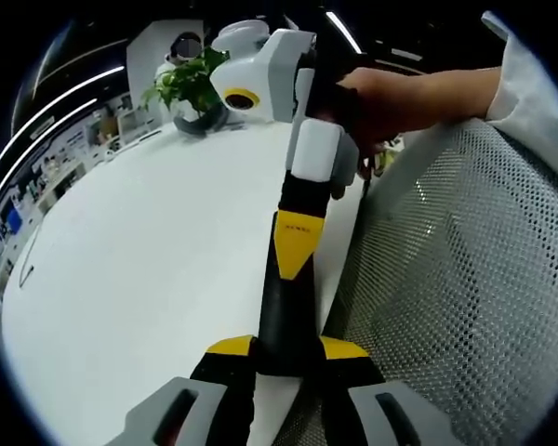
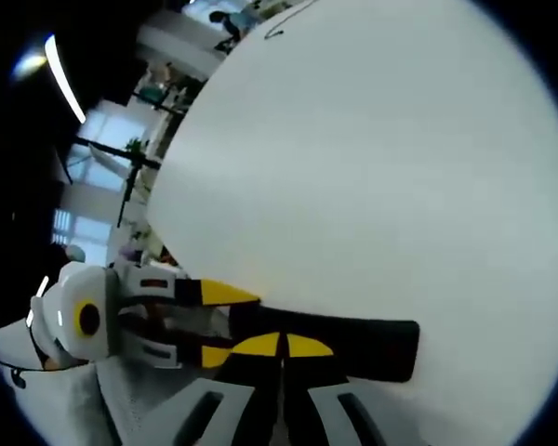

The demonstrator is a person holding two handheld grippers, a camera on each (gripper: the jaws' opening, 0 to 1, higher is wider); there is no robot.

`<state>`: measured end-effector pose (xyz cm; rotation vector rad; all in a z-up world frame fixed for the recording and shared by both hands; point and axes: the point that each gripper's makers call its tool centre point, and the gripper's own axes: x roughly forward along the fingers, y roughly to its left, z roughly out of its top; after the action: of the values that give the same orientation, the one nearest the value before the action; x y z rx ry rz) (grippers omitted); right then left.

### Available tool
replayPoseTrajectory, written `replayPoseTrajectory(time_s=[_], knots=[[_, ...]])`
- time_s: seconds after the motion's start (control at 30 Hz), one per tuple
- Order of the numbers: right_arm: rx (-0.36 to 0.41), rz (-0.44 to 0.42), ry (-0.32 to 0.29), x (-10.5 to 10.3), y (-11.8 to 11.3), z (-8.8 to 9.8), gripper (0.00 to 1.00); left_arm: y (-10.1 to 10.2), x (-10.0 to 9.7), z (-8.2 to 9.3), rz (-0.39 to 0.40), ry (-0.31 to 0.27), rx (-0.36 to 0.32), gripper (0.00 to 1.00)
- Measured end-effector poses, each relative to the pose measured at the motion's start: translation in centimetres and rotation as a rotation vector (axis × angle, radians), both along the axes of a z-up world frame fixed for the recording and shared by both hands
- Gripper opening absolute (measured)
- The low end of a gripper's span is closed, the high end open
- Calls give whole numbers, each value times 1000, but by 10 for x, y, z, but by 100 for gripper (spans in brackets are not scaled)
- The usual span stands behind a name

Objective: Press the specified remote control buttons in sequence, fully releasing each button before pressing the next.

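A: Remote control [image 1: 285, 321] — where do we see it?

B: In the left gripper view we see it as a long black bar held above the white table [image 1: 149, 279]. It runs up from the left gripper [image 1: 286, 349]. This gripper's two yellow-tipped fingers [image 1: 231, 347] are clamped on its near end, one on each side.

A: And the right gripper [image 1: 293, 243]?

B: It comes down from the top of that view. A hand [image 1: 400, 98] with a white sleeve [image 1: 530, 74] holds it by the handle. Its fingers are pressed together into one yellow tip, which we see lying against the face of the remote control. In the right gripper view the two yellow tips meet with only a thin line between them, and the black bar lies across just beyond them.

A: Can we read any writing?

B: No — there is a small dark mark on the yellow tip, but it is too small for us. We cannot make out any buttons or labels on the remote control.

A: What is around?

B: A potted plant [image 1: 188, 85] stands at the far end of the table, and a grey mesh chair back [image 1: 465, 279] is beside the table edge.
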<state>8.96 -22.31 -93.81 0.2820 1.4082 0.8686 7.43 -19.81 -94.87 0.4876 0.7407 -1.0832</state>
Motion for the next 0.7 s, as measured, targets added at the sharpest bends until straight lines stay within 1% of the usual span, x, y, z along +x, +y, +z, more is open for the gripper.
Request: replayPoseTrajectory(time_s=[0.03,0.17,0.23,0.33,0.4,0.53,0.7], knots=[[1,4,4,-1,0,0,0,0,0,0,0,0,0,25],[-12,27,-21,-1,1,2,0,0,0,0,0,-1,-2,25],[-12,29,-23,-1,1,1,0,0,0,0,0,-1,-2,25],[20,-4,-11,3,2,3,0,0,0,0,-1,-1,-2,25],[40,-7,-24,5,5,6,0,0,0,0,-1,-1,-3,25],[63,11,-17,1,11,8,0,0,0,0,-1,-1,-4,25],[20,60,-18,-6,12,0,0,0,0,0,-2,-2,-6,25]])
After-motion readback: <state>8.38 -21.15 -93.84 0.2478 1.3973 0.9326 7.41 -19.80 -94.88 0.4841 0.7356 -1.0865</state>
